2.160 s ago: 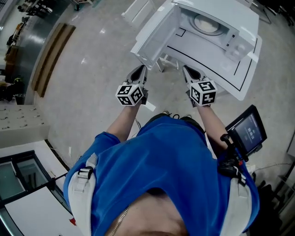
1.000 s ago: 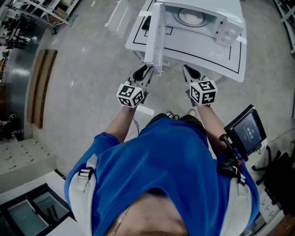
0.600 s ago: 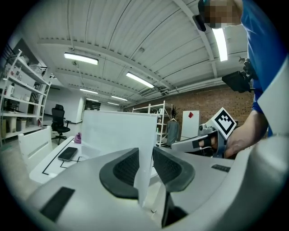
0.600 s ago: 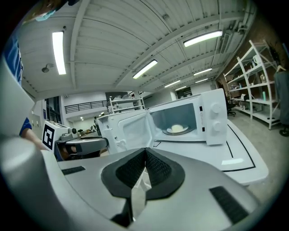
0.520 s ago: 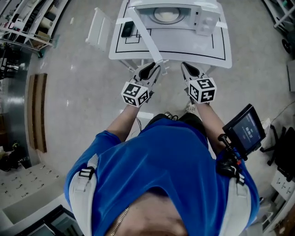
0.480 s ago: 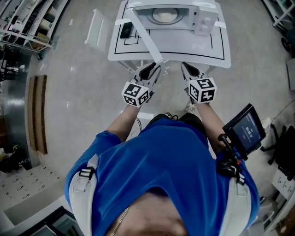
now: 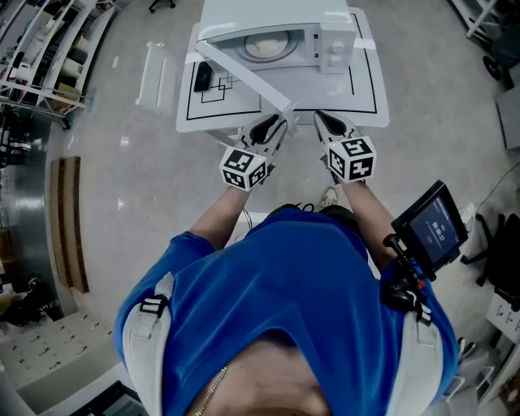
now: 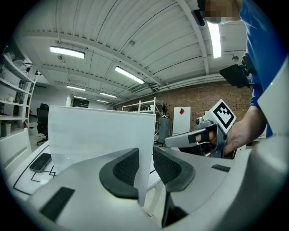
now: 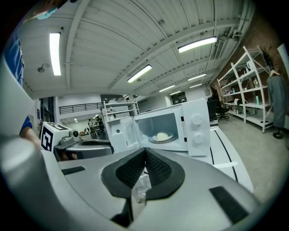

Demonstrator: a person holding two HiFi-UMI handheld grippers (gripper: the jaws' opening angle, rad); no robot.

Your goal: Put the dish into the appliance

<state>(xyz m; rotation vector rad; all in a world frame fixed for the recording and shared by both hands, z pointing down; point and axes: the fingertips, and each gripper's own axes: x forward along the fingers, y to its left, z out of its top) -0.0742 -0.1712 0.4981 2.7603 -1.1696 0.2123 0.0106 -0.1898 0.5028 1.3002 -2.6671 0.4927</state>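
- Robotics test lab in an industrial hall, not a home.
- Ribbed metal ceiling with long strip lights, 10 o'clock in the left gripper view.
- Brick wall at 3 o'clock, same view.
- Bare concrete floor, 9 o'clock in the head view.
- Open metal shelving racks at 10 o'clock in the head view, with more at 3 o'clock in the right gripper view.
- White table at 12 o'clock with black outlines marked on it. The microwave sits inside them, a set-up test station.
- Office chair, 9 o'clock in the left gripper view.
- Railed upper gallery, 9 o'clock in the right gripper view.
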